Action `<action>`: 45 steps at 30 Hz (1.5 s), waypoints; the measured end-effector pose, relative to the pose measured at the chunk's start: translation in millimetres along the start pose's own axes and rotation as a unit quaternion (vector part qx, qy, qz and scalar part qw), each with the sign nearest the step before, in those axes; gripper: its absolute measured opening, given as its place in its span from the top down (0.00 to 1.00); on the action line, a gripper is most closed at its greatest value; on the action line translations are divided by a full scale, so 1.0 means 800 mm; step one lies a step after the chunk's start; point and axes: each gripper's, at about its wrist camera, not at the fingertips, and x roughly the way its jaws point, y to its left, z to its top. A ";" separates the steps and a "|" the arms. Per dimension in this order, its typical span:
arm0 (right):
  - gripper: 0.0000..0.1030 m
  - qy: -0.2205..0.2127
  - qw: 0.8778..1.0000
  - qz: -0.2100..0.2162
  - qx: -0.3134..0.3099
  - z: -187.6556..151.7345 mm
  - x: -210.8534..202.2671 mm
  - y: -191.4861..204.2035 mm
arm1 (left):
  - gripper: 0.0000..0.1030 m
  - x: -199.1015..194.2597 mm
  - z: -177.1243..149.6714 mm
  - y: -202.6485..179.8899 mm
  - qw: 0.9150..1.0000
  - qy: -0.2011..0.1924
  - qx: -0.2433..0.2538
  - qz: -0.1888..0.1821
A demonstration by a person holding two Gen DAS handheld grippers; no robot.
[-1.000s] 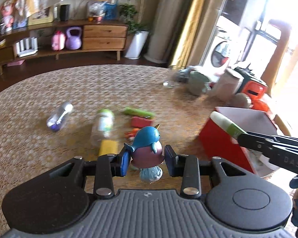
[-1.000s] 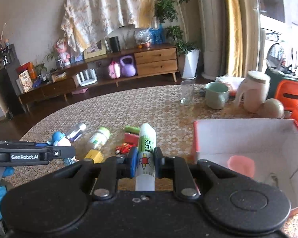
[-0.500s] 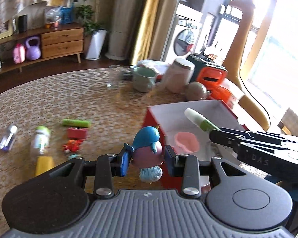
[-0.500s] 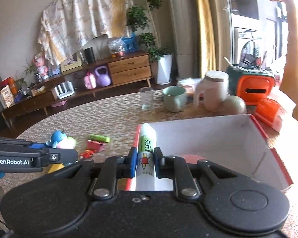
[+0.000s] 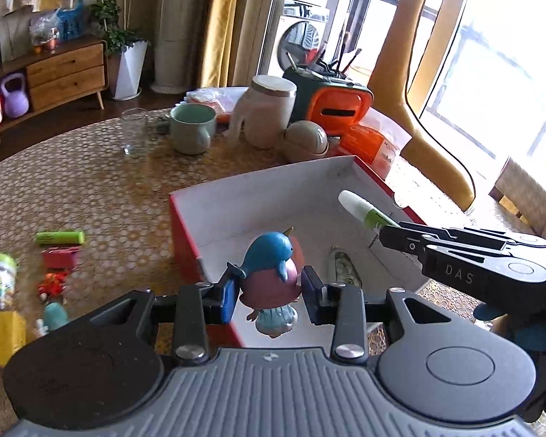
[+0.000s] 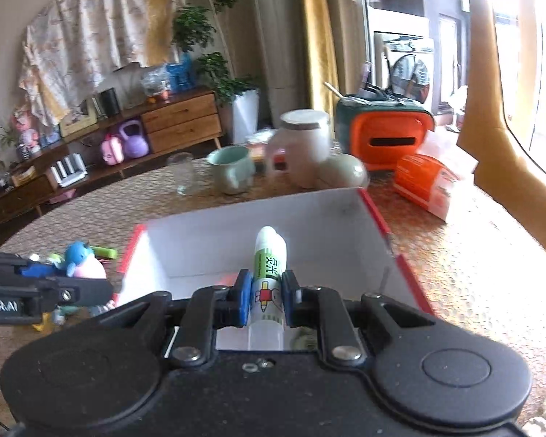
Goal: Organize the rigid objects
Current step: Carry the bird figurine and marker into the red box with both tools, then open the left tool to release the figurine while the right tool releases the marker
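My left gripper (image 5: 269, 298) is shut on a blue and pink bird figurine (image 5: 271, 273), held above the near left corner of a red box with a white inside (image 5: 273, 185). My right gripper (image 6: 265, 298) is shut on a white and green glue stick (image 6: 269, 266), over the same box (image 6: 324, 215). In the left wrist view the right gripper (image 5: 386, 235) reaches in from the right with the glue stick (image 5: 364, 211) over the box's inside. A small oval object (image 5: 345, 273) lies on the box floor.
Left of the box on the round woven-top table (image 5: 91, 189) lie a green marker (image 5: 60, 237), a red piece (image 5: 60, 258), a small bottle (image 5: 0, 284) and a yellow block (image 5: 9, 331). Behind the box stand a glass (image 5: 134, 136), a green mug (image 5: 193, 129), a white jar (image 5: 265, 113) and an orange case (image 5: 331, 105).
Both grippers have swung right from the scattered toys to above the red box, each keeping its object. The box now fills the middle of both views.
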 end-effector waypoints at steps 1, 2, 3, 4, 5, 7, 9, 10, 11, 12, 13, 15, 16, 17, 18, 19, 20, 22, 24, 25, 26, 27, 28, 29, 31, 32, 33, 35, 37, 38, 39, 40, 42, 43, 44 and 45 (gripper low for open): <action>0.84 0.004 1.000 -0.004 0.000 -0.001 0.005 -0.006 | 0.65 0.006 0.003 -0.004 1.000 0.002 0.001 0.000; 0.84 0.007 1.000 -0.007 0.001 -0.002 0.008 -0.013 | 0.65 0.014 0.007 -0.008 1.000 0.006 0.002 -0.001; 0.84 0.011 1.000 -0.011 0.001 -0.002 0.012 -0.019 | 0.65 0.022 0.009 -0.012 1.000 0.013 0.003 -0.002; 0.84 0.015 1.000 -0.014 0.001 -0.002 0.017 -0.023 | 0.65 0.032 0.012 -0.015 1.000 0.021 0.004 -0.003; 0.84 0.019 1.000 -0.015 0.001 -0.002 0.023 -0.028 | 0.65 0.041 0.013 -0.018 1.000 0.029 0.005 -0.004; 0.84 0.028 0.999 -0.017 0.002 -0.001 0.033 -0.034 | 0.65 0.062 0.015 -0.025 0.999 0.050 0.008 -0.007; 0.84 0.040 0.999 -0.017 -0.001 -0.002 0.045 -0.037 | 0.65 0.084 0.015 -0.029 0.997 0.072 0.011 -0.005; 0.84 0.044 0.999 -0.020 -0.002 -0.004 0.050 -0.038 | 0.65 0.094 0.013 -0.030 0.997 0.081 0.012 -0.004; 0.84 0.048 0.999 -0.021 -0.004 -0.005 0.054 -0.038 | 0.65 0.104 0.012 -0.031 0.996 0.090 0.012 -0.001; 0.84 0.052 0.998 -0.020 -0.005 -0.007 0.057 -0.037 | 0.65 0.112 0.011 -0.031 0.995 0.100 0.011 -0.001; 0.84 0.055 0.998 -0.018 -0.007 -0.009 0.061 -0.037 | 0.65 0.119 0.010 -0.031 0.994 0.108 0.010 -0.002; 0.84 0.059 0.998 -0.012 -0.010 -0.011 0.064 -0.036 | 0.65 0.133 0.007 -0.030 0.992 0.124 0.008 -0.001; 0.84 0.062 0.998 -0.008 -0.011 -0.011 0.067 -0.036 | 0.65 0.139 0.007 -0.029 0.991 0.131 0.006 -0.001; 0.84 0.066 0.998 -0.004 -0.011 -0.009 0.071 -0.037 | 0.65 0.145 0.006 -0.028 0.990 0.139 0.005 -0.002; 0.84 0.070 0.997 -0.003 -0.011 -0.008 0.074 -0.037 | 0.65 0.151 0.006 -0.028 0.989 0.147 0.004 -0.002; 0.84 0.073 0.997 -0.003 -0.012 -0.007 0.078 -0.036 | 0.65 0.155 0.004 -0.028 0.988 0.152 0.003 0.000; 0.84 0.076 0.997 -0.003 -0.014 -0.005 0.081 -0.035 | 0.65 0.160 0.003 -0.027 0.987 0.159 0.003 0.003; 0.84 0.087 0.996 -0.005 -0.011 -0.002 0.090 -0.036 | 0.65 0.168 0.002 -0.027 0.986 0.169 0.003 0.004; 0.84 0.100 0.995 -0.005 -0.008 -0.002 0.100 -0.037 | 0.65 0.174 0.001 -0.030 0.984 0.177 0.006 0.006; 0.84 0.104 0.995 -0.008 -0.009 -0.002 0.105 -0.038 | 0.65 0.177 0.001 -0.031 0.983 0.181 0.007 0.007; 0.84 0.108 0.994 -0.011 -0.011 -0.003 0.108 -0.037 | 0.65 0.180 0.000 -0.032 0.983 0.184 0.008 0.008; 0.84 0.113 0.993 -0.012 -0.013 -0.004 0.111 -0.037 | 0.65 0.183 -0.001 -0.033 0.982 0.188 0.010 0.009; 0.84 0.117 0.993 -0.013 -0.014 -0.005 0.114 -0.037 | 0.65 0.186 -0.002 -0.033 0.981 0.191 0.011 0.011; 0.84 0.120 0.993 -0.012 -0.015 -0.006 0.116 -0.037 | 0.65 0.188 -0.002 -0.033 0.981 0.194 0.012 0.014; 0.84 0.126 0.992 -0.016 -0.019 -0.010 0.119 -0.035 | 0.65 0.192 -0.001 -0.033 0.980 0.198 0.012 0.015; 0.84 0.128 0.991 -0.016 -0.022 -0.010 0.120 -0.035 | 0.65 0.194 0.000 -0.034 0.979 0.201 0.013 0.015; 0.82 0.129 0.991 -0.016 -0.023 -0.011 0.121 -0.035 | 0.65 0.196 0.001 -0.035 0.978 0.207 0.015 0.016; 0.79 0.130 0.991 -0.016 -0.021 -0.009 0.120 -0.035 | 0.65 0.199 0.001 -0.035 0.975 0.221 0.013 0.018; 0.78 0.131 0.991 -0.015 -0.022 -0.009 0.119 -0.034 | 0.65 0.201 0.000 -0.034 0.974 0.226 0.014 0.019; 0.78 0.132 0.991 -0.015 -0.022 -0.009 0.118 -0.034 | 0.65 0.199 0.000 -0.035 0.974 0.224 0.015 0.017; 0.77 0.133 0.991 -0.014 -0.021 -0.009 0.117 -0.035 | 0.65 0.198 0.001 -0.035 0.975 0.222 0.016 0.016; 0.76 0.134 0.991 -0.012 -0.020 -0.010 0.117 -0.035 | 0.65 0.196 0.001 -0.035 0.975 0.222 0.017 0.017; 0.75 0.135 0.991 -0.012 -0.018 -0.010 0.114 -0.036 | 0.65 0.194 0.001 -0.034 0.975 0.222 0.014 0.019; 0.74 0.133 0.991 -0.011 -0.016 -0.010 0.111 -0.036 | 0.65 0.192 0.001 -0.034 0.976 0.218 0.014 0.017; 0.73 0.132 0.991 -0.008 -0.015 -0.010 0.108 -0.036 | 0.64 0.189 0.001 -0.035 0.977 0.214 0.015 0.016; 0.71 0.129 0.991 -0.006 -0.014 -0.009 0.104 -0.036 | 0.61 0.186 0.001 -0.036 0.978 0.208 0.019 0.017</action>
